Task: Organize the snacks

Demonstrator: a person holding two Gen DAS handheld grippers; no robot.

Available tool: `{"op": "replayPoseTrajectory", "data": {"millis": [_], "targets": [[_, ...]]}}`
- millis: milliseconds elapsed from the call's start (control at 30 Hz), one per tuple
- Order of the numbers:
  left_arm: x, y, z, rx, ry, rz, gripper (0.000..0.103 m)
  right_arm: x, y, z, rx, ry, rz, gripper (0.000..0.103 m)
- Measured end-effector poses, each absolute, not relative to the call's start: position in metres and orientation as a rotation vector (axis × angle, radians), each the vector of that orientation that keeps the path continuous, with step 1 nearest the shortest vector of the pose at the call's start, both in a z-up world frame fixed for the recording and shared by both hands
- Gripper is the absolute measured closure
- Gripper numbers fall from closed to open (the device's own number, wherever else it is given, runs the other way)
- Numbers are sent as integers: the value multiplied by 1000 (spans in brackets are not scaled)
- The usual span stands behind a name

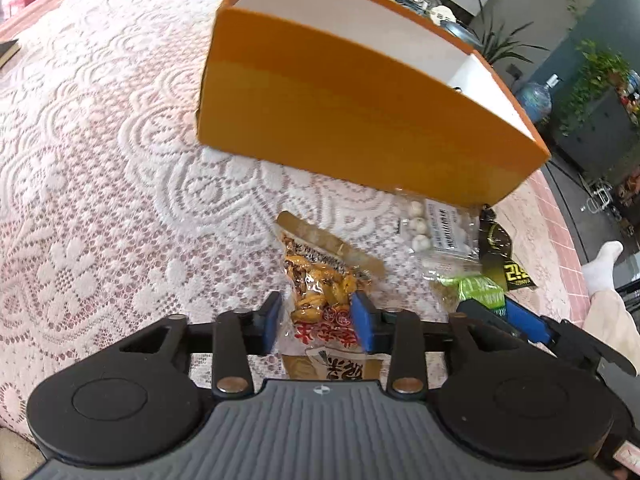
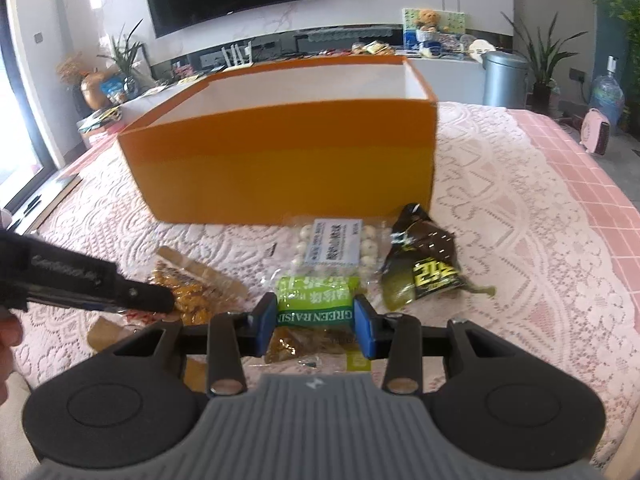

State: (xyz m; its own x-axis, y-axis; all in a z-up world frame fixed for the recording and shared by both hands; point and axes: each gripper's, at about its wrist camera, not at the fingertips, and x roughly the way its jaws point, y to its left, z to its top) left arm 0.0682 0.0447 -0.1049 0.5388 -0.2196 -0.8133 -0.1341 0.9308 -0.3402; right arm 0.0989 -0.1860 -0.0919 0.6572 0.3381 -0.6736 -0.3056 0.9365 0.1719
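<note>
Nearest, the left gripper straddles the orange nut packet, part open, only its right pad seeming to touch; the right gripper, angled down, pinches the green raisin packet. At twelve o'clock beyond lie the white-ball packet and dark packet. Farther, the orange box looks empty: sorting has barely begun.

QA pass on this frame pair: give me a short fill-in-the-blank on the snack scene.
1. The open box behind the snacks is ____ outside.
2. The right gripper straddles the green ____ packet.
3. The black packet lies to the ____ of the clear bag of white balls, seen from the right wrist.

Missing: orange; raisin; right
</note>
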Motion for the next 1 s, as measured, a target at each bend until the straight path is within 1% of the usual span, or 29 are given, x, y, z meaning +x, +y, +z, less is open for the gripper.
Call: {"op": "replayPoseTrajectory", "data": {"millis": [67,100,133,200,267,333,500,600,633,700,833,1000], "targets": [[69,46,-108,-397,1020,-47,42,99,-184,-94,39,778,371,64],[68,47,-109,-393,1017,-41,39,99,-184,-95,38,776,371,64],[68,46,-109,-381,1014,-38,33,99,-183,-94,39,777,371,64],[68,41,-110,-345,1013,-41,28,100,-184,-94,45,779,370,64],[69,33,-112,-302,1009,-58,19,100,-183,-95,45,778,370,64],[69,21,-112,-232,996,-77,16,100,-183,-95,46,778,370,64],[70,0,-116,-98,962,-55,14,103,-187,-96,87,792,371,62],[73,-4,-120,-108,957,-41,12,106,-192,-99,127,813,374,61],[74,-5,-121,-102,953,-46,9,106,-192,-99,132,817,375,61],[74,-7,-122,-85,951,-42,8,106,-192,-100,138,824,379,59],[76,-8,-125,-63,948,-40,6,107,-193,-101,158,833,380,59],[75,-13,-127,-28,936,-34,6,107,-195,-101,176,840,379,59]]}}
